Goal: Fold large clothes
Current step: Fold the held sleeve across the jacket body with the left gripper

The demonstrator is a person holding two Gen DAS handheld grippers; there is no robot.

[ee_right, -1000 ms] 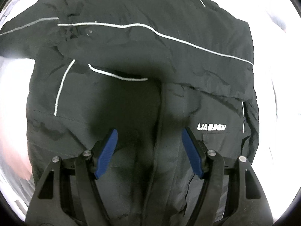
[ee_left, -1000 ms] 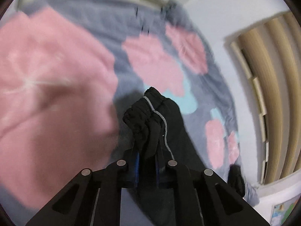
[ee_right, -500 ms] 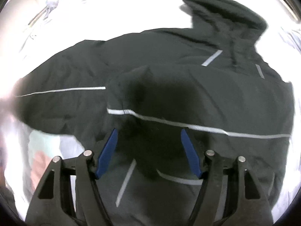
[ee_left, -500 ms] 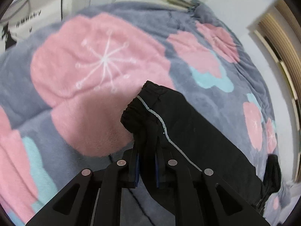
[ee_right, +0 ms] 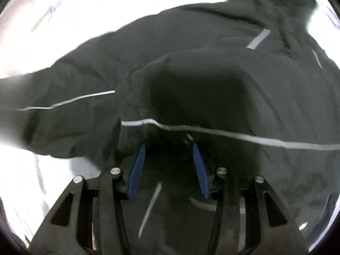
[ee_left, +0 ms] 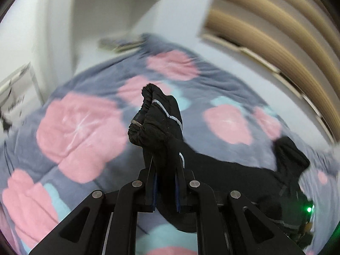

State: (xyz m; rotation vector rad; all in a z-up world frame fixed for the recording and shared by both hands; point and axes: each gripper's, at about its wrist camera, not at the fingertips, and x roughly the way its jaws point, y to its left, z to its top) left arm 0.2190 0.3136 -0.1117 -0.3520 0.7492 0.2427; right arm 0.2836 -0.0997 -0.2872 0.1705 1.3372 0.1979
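Observation:
A large black jacket with thin reflective piping [ee_right: 212,80] lies spread on a bed. My left gripper [ee_left: 165,189] is shut on the jacket's sleeve cuff [ee_left: 157,119], which bunches up in front of the blue pads and is held above the bed; the sleeve trails right to the jacket body [ee_left: 244,182]. My right gripper [ee_right: 167,165] hovers close over the folded sleeve on the jacket's chest, its blue pads [ee_right: 137,167] apart and holding nothing.
The bed carries a grey blanket with pink and light-blue flowers [ee_left: 80,127]. A white wall and shelf [ee_left: 106,10] stand behind it, and a wooden slatted headboard [ee_left: 276,42] is at the right. The bed around the jacket in the right wrist view is overexposed white [ee_right: 42,10].
My left gripper has lifted and swung with the cuff, so the view now tilts up toward the wall and headboard. My right gripper has moved in closer over the jacket, still open.

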